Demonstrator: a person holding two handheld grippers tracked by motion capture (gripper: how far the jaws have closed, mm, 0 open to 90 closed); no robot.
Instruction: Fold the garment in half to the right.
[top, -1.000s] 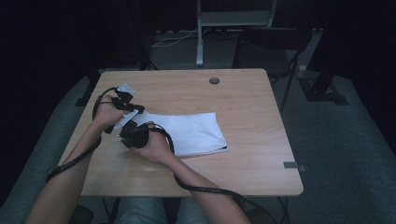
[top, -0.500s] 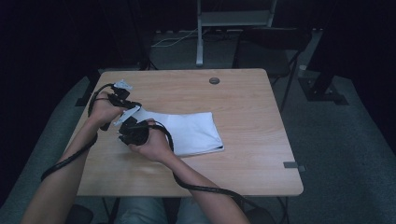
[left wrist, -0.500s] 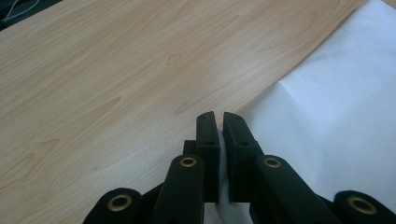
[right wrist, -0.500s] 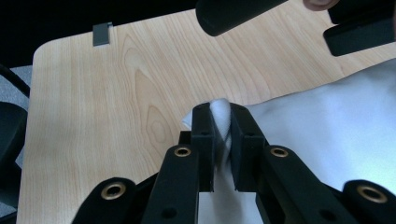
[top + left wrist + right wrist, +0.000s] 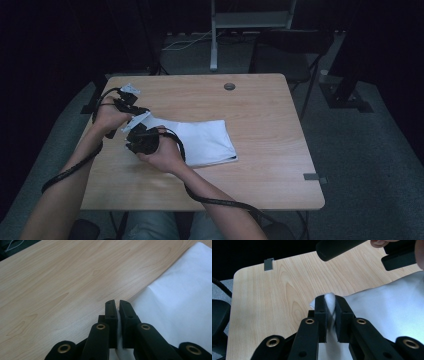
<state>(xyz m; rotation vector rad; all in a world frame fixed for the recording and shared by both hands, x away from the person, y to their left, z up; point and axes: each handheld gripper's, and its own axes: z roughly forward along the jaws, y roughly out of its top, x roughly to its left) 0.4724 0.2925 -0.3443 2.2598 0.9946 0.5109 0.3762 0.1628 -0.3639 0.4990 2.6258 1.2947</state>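
Since 0.5 s ago: both hands have shifted slightly toward the surface's (image 5: 260,100) left-far part, and the white cloth (image 5: 202,140) has slid a bit w/ them; its near-right corner sits about where it did.

Left gripper (image 5: 125,102) is at the cloth's far-left corner; in the left gripper view its fingers (image 5: 111,312) are closed on a thin fold of cloth (image 5: 175,302), wood grain beyond. Right gripper (image 5: 142,139) is just beside it, nearer the person. In the right gripper view the fingers (image 5: 322,312) are pinched on a bunched cloth edge (image 5: 329,301), w/ the rest of the cloth spreading to the right.

Around: small dark round disc (image 5: 229,86) near the far edge, well apart from the cloth. Grey tab (image 5: 310,176) at the near-right edge. Cables trail off both grippers.
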